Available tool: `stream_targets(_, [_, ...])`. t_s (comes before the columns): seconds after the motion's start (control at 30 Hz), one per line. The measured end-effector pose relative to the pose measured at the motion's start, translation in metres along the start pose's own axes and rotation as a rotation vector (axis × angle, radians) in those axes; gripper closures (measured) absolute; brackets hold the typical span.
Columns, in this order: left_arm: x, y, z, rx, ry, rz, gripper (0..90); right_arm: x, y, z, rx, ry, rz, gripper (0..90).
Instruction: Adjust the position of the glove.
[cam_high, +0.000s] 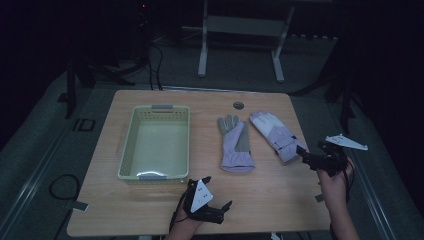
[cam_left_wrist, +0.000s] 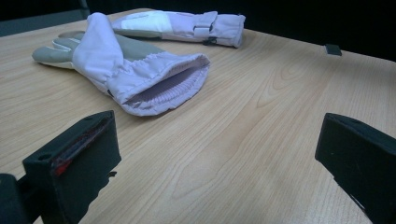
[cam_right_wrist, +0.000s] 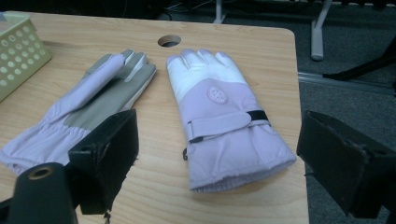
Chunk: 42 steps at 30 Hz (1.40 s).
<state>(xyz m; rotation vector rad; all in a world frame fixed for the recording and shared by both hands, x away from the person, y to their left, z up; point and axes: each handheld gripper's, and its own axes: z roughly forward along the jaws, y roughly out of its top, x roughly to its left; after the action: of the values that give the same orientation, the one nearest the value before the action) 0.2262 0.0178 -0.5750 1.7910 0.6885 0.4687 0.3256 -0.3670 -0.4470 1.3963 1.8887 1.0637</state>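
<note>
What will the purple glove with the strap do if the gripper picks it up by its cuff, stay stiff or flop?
The strapped glove looks padded and soft, so it would probably droop from the right gripper, fingers dangling. It seems light for its size. Lying flat on the table, it should slide, not roll.

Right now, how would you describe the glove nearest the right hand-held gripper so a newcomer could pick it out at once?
Start at the wooden table and its pale green basket on the left; two lilac gloves lie to the basket's right. The one wanted is the right-hand glove, angled, nearest the right hand-held gripper. Unlike the grey-palmed glove beside it, it lies back up, showing white fingers, a round emblem and a wrist strap.
</note>
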Motion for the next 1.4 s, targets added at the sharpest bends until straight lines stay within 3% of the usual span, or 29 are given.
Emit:
stream_targets(0.37, [0.000,0.000,0.000,-0.001,-0.003,0.001,0.1,0.012,0.031,0.001,-0.063,0.035,0.003,12.0])
stream_targets(0.63, [0.000,0.000,0.000,-0.004,-0.005,0.003,0.1,0.027,0.054,0.006,-0.071,0.058,-0.034,12.2])
stream_targets(1.07, [0.000,0.000,0.000,-0.004,-0.011,0.002,0.1,0.058,0.078,0.032,-0.079,0.136,-0.050,13.5])
stream_targets(1.13, [0.000,0.000,0.000,-0.003,-0.011,0.005,0.1,0.069,0.081,0.042,-0.068,0.153,-0.060,13.4])
stream_targets(1.27, [0.000,0.000,0.000,-0.006,-0.011,0.006,0.1,0.074,0.081,0.048,-0.054,0.156,-0.063,13.4])
stream_targets(1.4, [-0.001,0.000,0.000,-0.007,-0.017,0.009,0.1,0.089,0.081,0.065,-0.029,0.170,-0.065,13.4])
